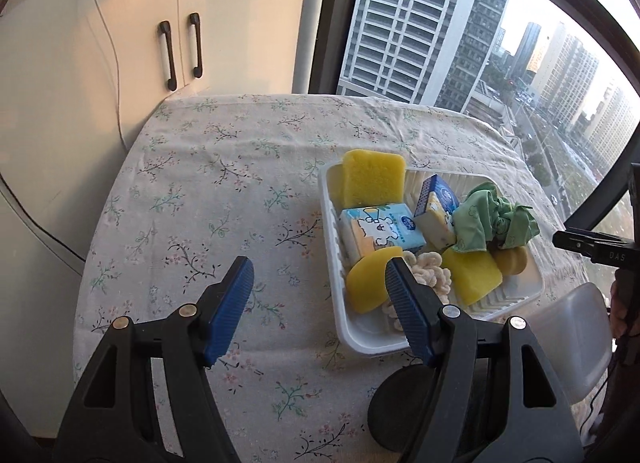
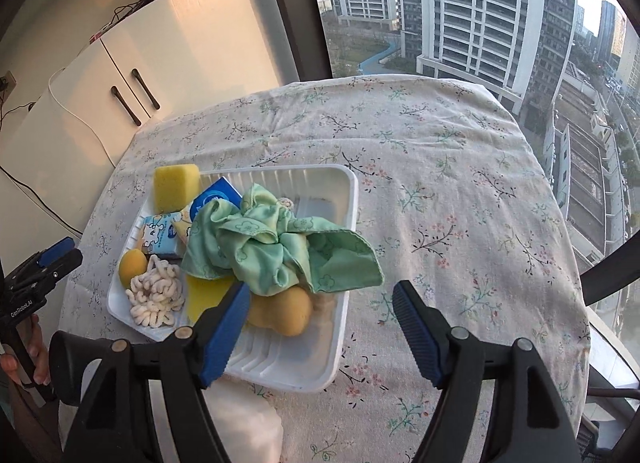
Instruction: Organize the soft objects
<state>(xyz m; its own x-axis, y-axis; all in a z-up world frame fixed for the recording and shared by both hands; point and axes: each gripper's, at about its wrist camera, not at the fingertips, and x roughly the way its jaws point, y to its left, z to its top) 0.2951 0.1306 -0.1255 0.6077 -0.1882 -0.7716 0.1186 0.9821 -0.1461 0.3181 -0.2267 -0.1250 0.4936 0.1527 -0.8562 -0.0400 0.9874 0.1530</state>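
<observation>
Left gripper [image 1: 320, 279] spread wide, empty, above tabletop [image 1: 224, 191]. Right gripper [image 2: 322, 303] likewise released, empty. At 11 o'clock from right: white tray [image 2: 280, 359] heaped with crumpled green cloth [image 2: 256, 247], yellow sponges [image 2: 176, 187], blue tissue packs [image 2: 160, 237], cream looped mop-like piece [image 2: 154, 297].

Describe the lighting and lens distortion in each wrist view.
Left wrist view: warm sunlight tints the cabinet, the towers outside bow from fisheye curvature, the white tray is sharp. Right wrist view: same bowing, dark corners, green cloth evenly lit, no glare.
</observation>
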